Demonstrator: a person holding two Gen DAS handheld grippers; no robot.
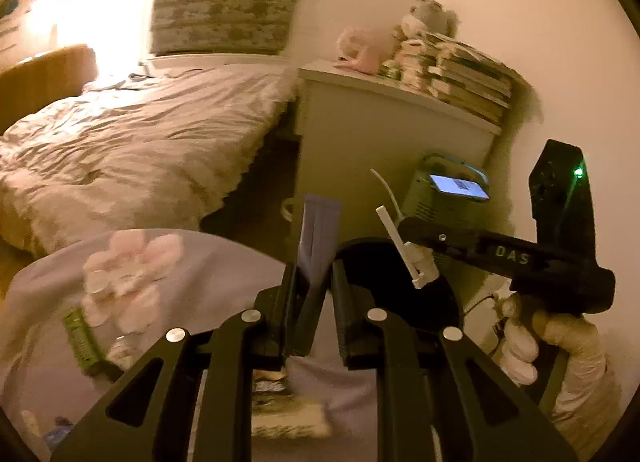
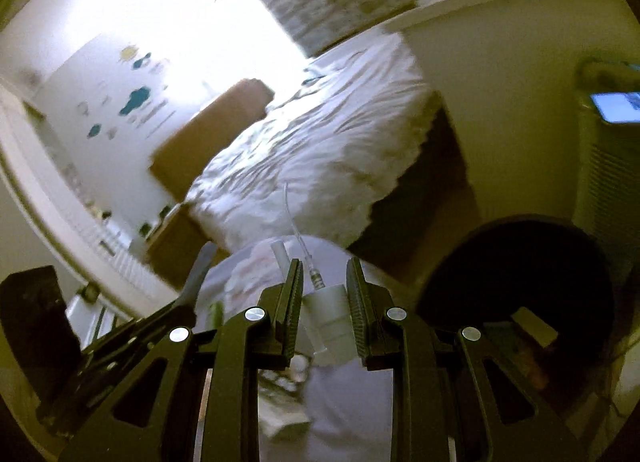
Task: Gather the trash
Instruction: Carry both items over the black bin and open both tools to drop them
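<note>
Carrying both pieces to the black bin [image 1: 400, 286] calls for a firm squeeze until each hangs over its mouth. The left gripper [image 1: 312, 294] is clamped on a flat purple strip [image 1: 320, 238], just beside the bin's rim, its long axis rising up and away from the jaws. The right gripper [image 2: 322, 302] pinches a white spray-pump head [image 2: 326, 312], above the near rim, nozzle and thin dip tube pointing forward and up. Release should wait for the opening.
</note>
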